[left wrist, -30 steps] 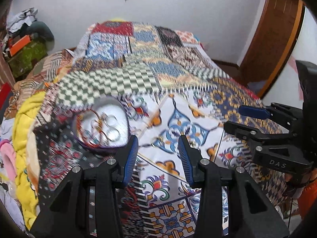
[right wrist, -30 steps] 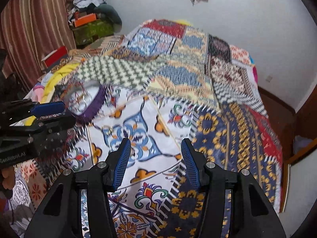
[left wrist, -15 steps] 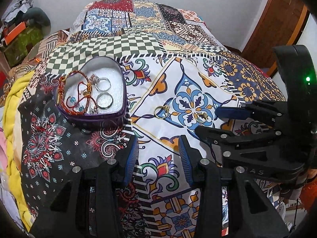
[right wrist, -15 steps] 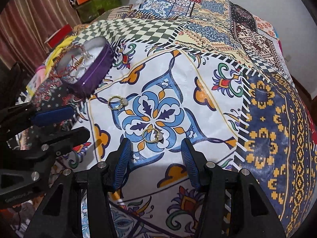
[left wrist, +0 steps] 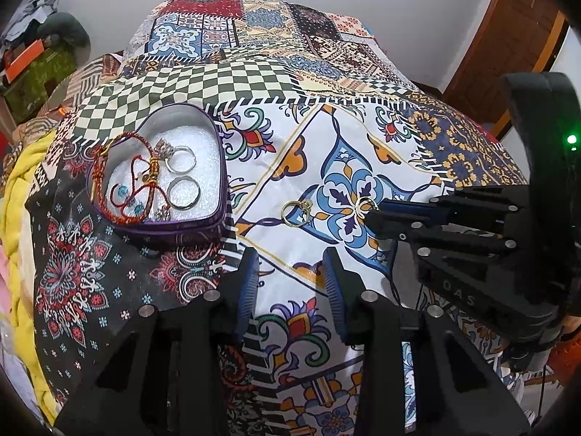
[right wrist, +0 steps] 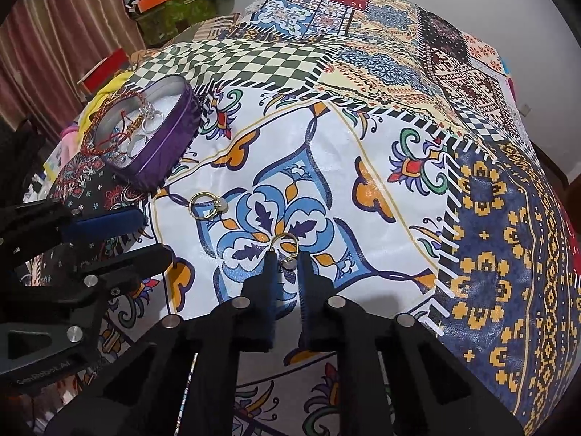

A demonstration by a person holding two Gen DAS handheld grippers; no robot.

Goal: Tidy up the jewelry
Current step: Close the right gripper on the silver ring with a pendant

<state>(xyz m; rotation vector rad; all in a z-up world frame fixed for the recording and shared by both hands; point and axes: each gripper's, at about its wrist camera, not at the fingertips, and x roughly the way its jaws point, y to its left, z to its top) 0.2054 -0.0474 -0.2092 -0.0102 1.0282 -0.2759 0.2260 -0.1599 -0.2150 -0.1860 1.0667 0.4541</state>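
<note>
Gold rings lie loose on the patchwork bedspread (right wrist: 381, 167), both on its white panel with the blue flower motif. One gold ring (right wrist: 285, 245) sits at the tips of the right gripper (right wrist: 286, 259), whose fingers (right wrist: 270, 265) have narrowed to a slim gap with the ring's lower part and its small pale stone between them; whether the pads actually press the ring cannot be told from either view. In the left wrist view the same ring (left wrist: 365, 205) shows just at the tip of the right gripper (left wrist: 374, 214), which reaches in from the right side. A second gold ring (right wrist: 205, 205) rests nearer the box, apart from the first and free of both tools; it appears in the left wrist view (left wrist: 296, 212) as well. To the left stands an open heart-shaped purple box (left wrist: 218, 167) with a white lining, holding two silver rings (left wrist: 183, 181), a red cord bracelet (left wrist: 116, 181) draped partly over its rim, and some smaller pieces too tangled to make out. The left gripper (left wrist: 290, 283) hangs above the cloth in front of the box with its blue-padded jaws wide apart and nothing between them. A yellow knitted blanket (left wrist: 18, 200) lies along the bed's left edge.
</note>
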